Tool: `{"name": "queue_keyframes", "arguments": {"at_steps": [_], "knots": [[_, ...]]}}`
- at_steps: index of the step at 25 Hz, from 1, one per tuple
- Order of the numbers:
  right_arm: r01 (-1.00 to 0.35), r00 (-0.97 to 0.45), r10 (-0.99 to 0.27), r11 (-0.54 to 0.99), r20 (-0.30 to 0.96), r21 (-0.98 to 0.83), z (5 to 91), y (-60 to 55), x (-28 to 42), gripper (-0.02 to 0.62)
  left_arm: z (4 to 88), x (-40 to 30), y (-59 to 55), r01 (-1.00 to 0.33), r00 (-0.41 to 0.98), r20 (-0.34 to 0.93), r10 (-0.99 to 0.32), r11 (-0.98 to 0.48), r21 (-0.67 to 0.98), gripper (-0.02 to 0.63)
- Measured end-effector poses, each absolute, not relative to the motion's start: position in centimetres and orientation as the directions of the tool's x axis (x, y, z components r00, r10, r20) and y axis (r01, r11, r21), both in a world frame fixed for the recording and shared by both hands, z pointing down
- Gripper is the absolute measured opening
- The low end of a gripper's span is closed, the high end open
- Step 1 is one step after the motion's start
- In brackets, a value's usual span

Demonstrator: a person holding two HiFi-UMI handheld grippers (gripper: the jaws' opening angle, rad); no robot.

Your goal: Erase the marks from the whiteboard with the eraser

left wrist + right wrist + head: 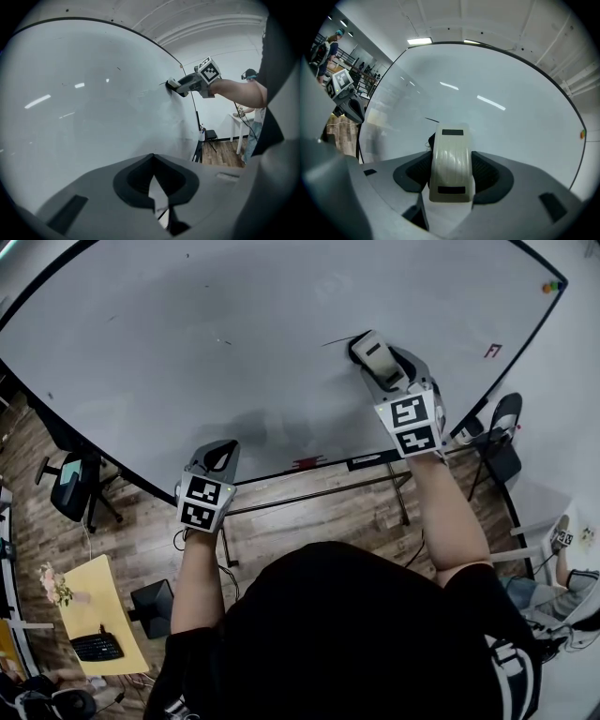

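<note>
Eraser (372, 350), a cream block with ribbed back, sits pinched between the jaws of the right gripper (380, 362) at about 1 o'clock in the head view, its far end laid against the whiteboard (187, 343). The right gripper view shows both dark pads closed on the eraser's (451, 161) flanks, the right gripper (451, 169) aimed straight at the whiteboard (515, 117).

A thin black stroke (339, 339) runs just beside the eraser at its 10 o'clock. In the right gripper view the same stroke (431, 120) lies at the eraser's 11 o'clock, with a small dark smudge (431, 139) touching the block's left edge. A small red mark (492, 351) stands at 2 o'clock on the board, well apart from the eraser, and coloured magnets (551, 285) cling near the board's far corner.

The left gripper (217, 457) hangs at 9 o'clock in the head view, near the board's lower edge. Its own camera shows the left gripper (152, 159) with jaws pressed together at the tips and nothing between them, the whiteboard (84, 117) filling the frame and the right gripper (180, 86) with the eraser (172, 83) at 1 o'clock.

Below the board, a yellow table (94, 601) carries a keyboard (96, 646) at 8 o'clock.
</note>
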State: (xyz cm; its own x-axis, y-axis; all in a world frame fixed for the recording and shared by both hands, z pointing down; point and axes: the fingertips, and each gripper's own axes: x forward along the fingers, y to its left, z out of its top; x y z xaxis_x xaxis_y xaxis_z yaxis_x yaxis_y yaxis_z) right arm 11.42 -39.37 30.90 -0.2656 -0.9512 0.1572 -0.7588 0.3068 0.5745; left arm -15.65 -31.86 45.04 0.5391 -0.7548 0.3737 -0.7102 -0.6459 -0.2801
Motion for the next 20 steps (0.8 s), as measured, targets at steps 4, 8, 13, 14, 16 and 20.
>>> {"name": "queue_keyframes", "arguments": {"at_steps": [4, 8, 13, 14, 16, 20], "knots": [[-0.748, -0.269, -0.949, 0.314, 0.165, 0.584, 31.0, -39.5, 10.2, 0.249, 45.3, -16.4, -31.8, -0.715, 0.534, 0.378, -0.756, -0.642, -0.276, 0.009], [-0.735, -0.276, -0.946, 0.322, 0.171, 0.596, 31.1, -39.4, 8.9, 0.249, 45.6, -17.3, -31.7, -0.721, 0.530, 0.379, -0.759, -0.638, -0.271, 0.009], [-0.721, -0.286, -0.942, 0.332, 0.176, 0.608, 31.4, -39.5, 7.0, 0.249, 45.9, -18.2, -31.7, -0.724, 0.529, 0.383, -0.758, -0.638, -0.263, 0.009], [-0.717, -0.285, -0.942, 0.333, 0.179, 0.612, 31.4, -39.5, 6.7, 0.249, 46.0, -18.4, -31.8, -0.725, 0.529, 0.383, -0.757, -0.638, -0.261, 0.009], [-0.707, -0.277, -0.943, 0.331, 0.186, 0.624, 31.5, -39.5, 6.2, 0.249, 46.2, -18.8, -31.8, -0.727, 0.527, 0.384, -0.758, -0.636, -0.257, 0.009], [-0.696, -0.275, -0.941, 0.335, 0.196, 0.635, 32.1, -39.1, 5.1, 0.249, 46.5, -19.6, -31.7, -0.731, 0.524, 0.386, -0.759, -0.633, -0.255, 0.009]]}}
